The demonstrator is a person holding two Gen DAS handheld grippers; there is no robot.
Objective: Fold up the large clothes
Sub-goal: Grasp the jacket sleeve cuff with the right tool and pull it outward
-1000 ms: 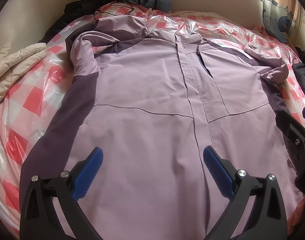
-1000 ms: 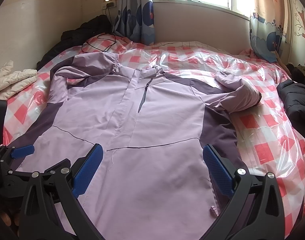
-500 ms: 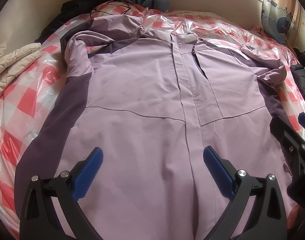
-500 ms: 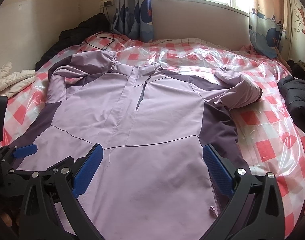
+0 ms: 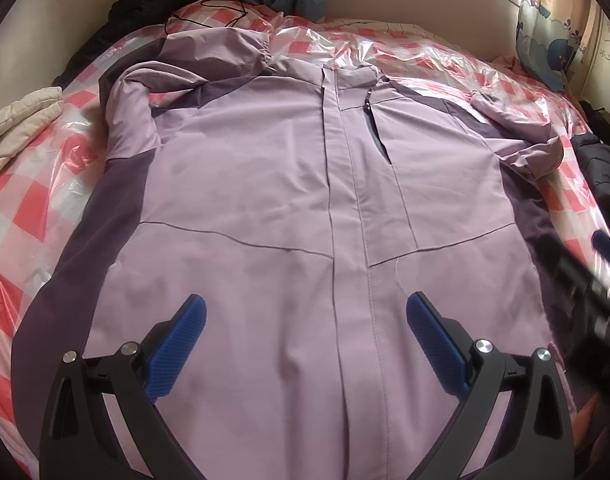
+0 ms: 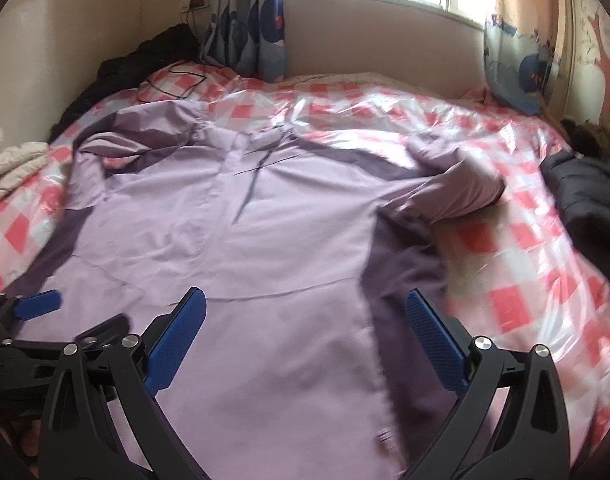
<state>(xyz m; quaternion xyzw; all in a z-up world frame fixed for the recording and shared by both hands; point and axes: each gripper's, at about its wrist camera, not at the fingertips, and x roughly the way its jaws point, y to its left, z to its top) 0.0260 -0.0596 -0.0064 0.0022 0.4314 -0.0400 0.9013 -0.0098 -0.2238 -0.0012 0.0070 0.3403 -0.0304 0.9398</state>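
So the lilac jacket (image 5: 265, 184) was laid out front-up on the bed, straight ahead of both tongs, hem end nearest them and hood end furthest. Left tongs (image 5: 305, 320) were hanging over the lower front panel with the jaws spread wide, nothing between the blue pads (image 5: 177, 344), and the zipper placket ran up pretty much between the two fingers. Right tongs (image 6: 305, 316) were the same deal, wide apart and gripping nothing, sitting over the lower right side where the darker purple side panel (image 6: 401, 264) met the lilac. That view was a bit smeared, so I couldn't make out fine detail there.

Beyond the right tongs and off to their right, one sleeve (image 6: 457, 188) was bunched up on the plastic-covered red checked bedding (image 6: 509, 304). The other sleeve was folded in by the hood, far ahead-left of the left tongs. A black coat (image 6: 585, 208) sat at the far right edge of the bed, a cream quilted thing (image 5: 21, 116) off to the left, and curtains (image 6: 249, 20) at the back wall.
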